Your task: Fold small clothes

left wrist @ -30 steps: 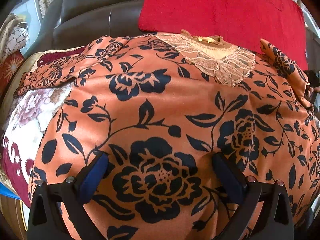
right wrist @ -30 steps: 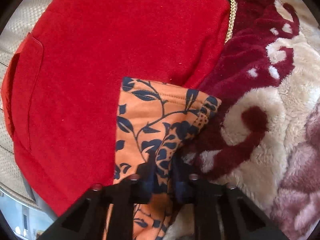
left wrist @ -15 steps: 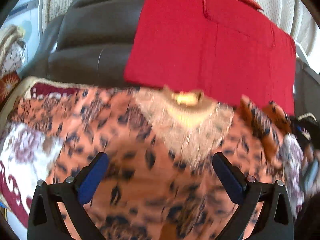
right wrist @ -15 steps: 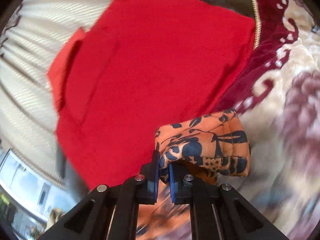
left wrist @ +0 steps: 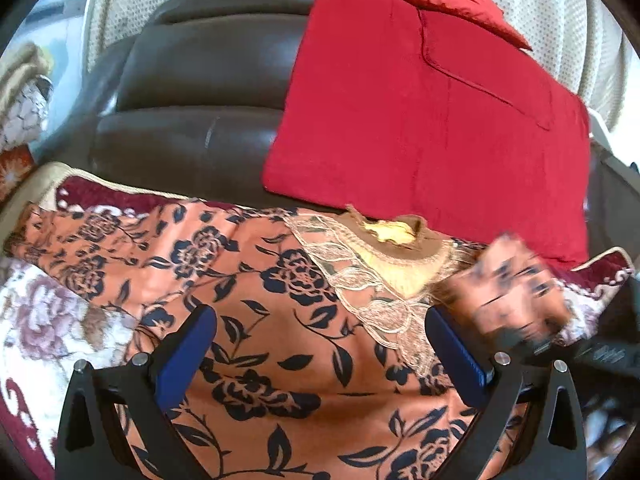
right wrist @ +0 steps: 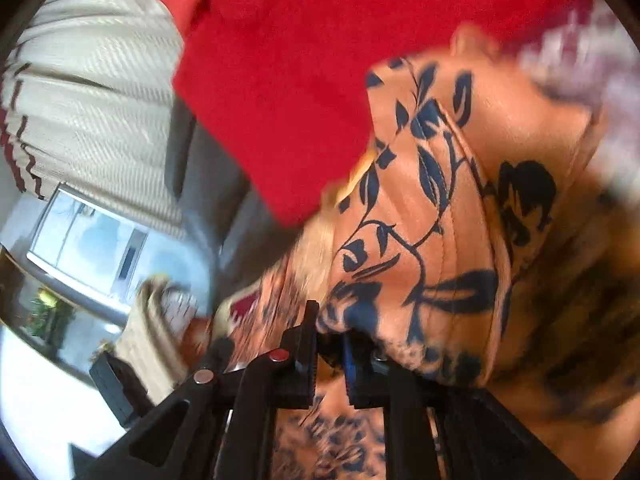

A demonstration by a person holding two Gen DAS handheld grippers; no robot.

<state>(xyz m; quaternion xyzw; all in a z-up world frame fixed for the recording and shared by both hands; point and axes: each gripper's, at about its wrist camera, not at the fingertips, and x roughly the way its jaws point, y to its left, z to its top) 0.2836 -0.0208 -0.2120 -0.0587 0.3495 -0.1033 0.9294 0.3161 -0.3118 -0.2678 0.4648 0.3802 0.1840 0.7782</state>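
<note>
garment: we've got an orange floral top [left wrist: 280,320] spread on the patterned blanket [left wrist: 44,328], lace collar [left wrist: 372,280] towards the red cushion [left wrist: 420,120]
left gripper [left wrist: 320,356]: our jaws stand wide apart above the body of the top, pinching nothing
right gripper [right wrist: 330,354]: we're clamped on a sleeve [right wrist: 432,208], jaws just starting to ease apart, cloth between them
feel: looks light, thin and floppy; we'd say slippery, likely to sag and slide
where to hold: we'd pinch hems, sleeve ends or shoulder seams, not the delicate lace

Smooth satiny floral garment [left wrist: 280,332], glossy leather sofa [left wrist: 192,120], matt red cloth [left wrist: 420,128].
</note>
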